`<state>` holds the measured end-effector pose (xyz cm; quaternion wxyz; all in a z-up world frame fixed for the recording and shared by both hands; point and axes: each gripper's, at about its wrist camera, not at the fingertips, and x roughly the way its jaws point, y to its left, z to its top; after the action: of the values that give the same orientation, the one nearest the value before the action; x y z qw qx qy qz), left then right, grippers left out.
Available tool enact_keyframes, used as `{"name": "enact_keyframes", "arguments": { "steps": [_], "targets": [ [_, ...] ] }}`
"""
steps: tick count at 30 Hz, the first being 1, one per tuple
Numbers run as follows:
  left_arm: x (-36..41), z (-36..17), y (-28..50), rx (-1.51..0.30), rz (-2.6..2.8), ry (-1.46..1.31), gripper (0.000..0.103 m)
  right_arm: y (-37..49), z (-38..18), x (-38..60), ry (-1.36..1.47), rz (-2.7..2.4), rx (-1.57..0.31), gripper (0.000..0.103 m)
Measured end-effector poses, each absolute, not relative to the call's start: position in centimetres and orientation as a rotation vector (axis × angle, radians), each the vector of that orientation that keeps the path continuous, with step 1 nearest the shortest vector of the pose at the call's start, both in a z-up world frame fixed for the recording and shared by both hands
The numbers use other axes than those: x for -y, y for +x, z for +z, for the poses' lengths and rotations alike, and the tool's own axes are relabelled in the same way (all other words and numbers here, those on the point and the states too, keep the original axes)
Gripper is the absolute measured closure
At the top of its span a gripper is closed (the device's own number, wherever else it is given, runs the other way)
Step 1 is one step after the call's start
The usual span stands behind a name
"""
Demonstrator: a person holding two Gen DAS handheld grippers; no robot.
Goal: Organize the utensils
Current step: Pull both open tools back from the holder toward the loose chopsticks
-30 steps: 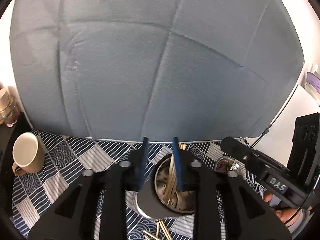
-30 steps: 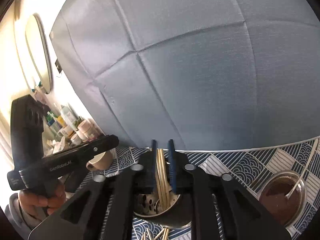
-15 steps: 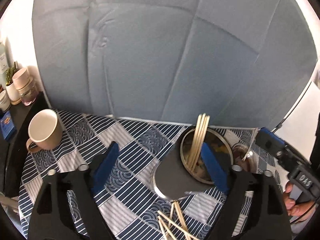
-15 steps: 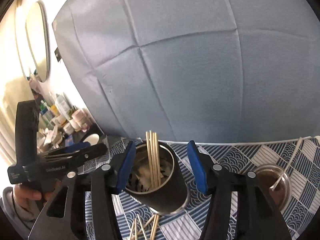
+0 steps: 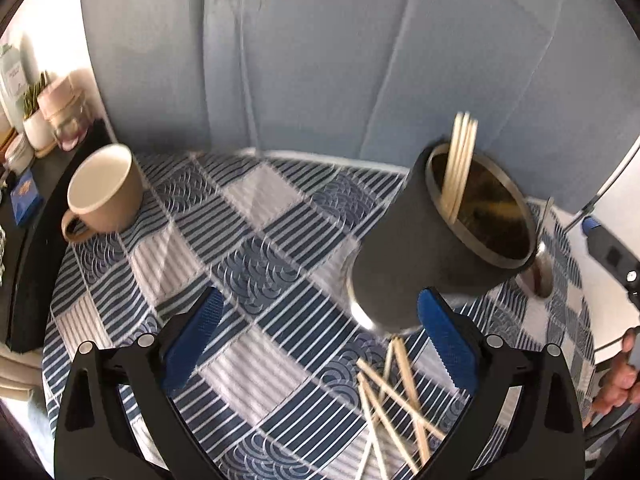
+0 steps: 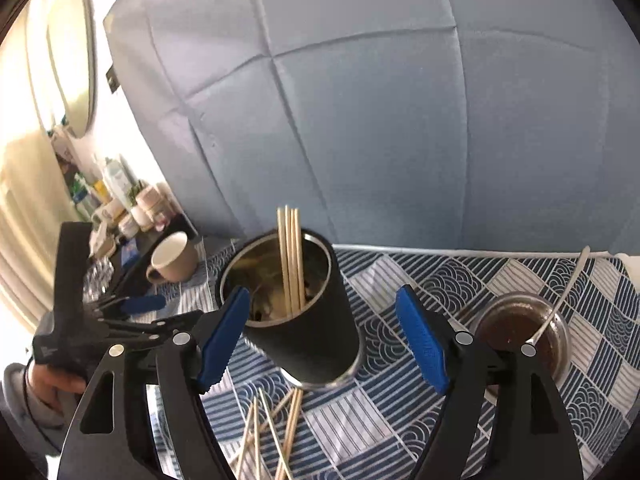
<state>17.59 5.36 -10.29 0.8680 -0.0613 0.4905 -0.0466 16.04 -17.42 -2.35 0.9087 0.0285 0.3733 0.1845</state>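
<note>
A black metal cup (image 5: 432, 248) stands on the patterned tablecloth (image 5: 248, 264) with several wooden chopsticks (image 5: 460, 164) upright in it. It also shows in the right wrist view (image 6: 304, 328) with its chopsticks (image 6: 290, 256). More chopsticks (image 5: 394, 396) lie loose on the cloth in front of the cup, also in the right wrist view (image 6: 276, 432). My left gripper (image 5: 320, 340) is open and empty, left of and before the cup. My right gripper (image 6: 324, 340) is open and empty, its jaws standing either side of the cup without touching.
A beige mug (image 5: 104, 192) stands at the table's far left, seen too in the right wrist view (image 6: 172, 258). A small glass bowl of brown sauce with a spoon (image 6: 520, 332) sits right of the cup. A grey padded wall (image 6: 360, 120) backs the table. Jars crowd a shelf (image 6: 120, 208) at left.
Both grippers opened, let go of the chopsticks into the cup, and drew back. The left gripper swung left, so the cup now sits to its right.
</note>
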Motion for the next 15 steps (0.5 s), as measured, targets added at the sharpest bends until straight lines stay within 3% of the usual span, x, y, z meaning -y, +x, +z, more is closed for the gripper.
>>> {"name": "enact_keyframes", "arguments": {
  "steps": [15],
  "targets": [
    [-4.8, -16.7, 13.3, -1.189, -0.086, -0.080, 0.007, 12.6, -12.5, 17.3, 0.054, 0.434, -1.059, 0.030]
  ]
}}
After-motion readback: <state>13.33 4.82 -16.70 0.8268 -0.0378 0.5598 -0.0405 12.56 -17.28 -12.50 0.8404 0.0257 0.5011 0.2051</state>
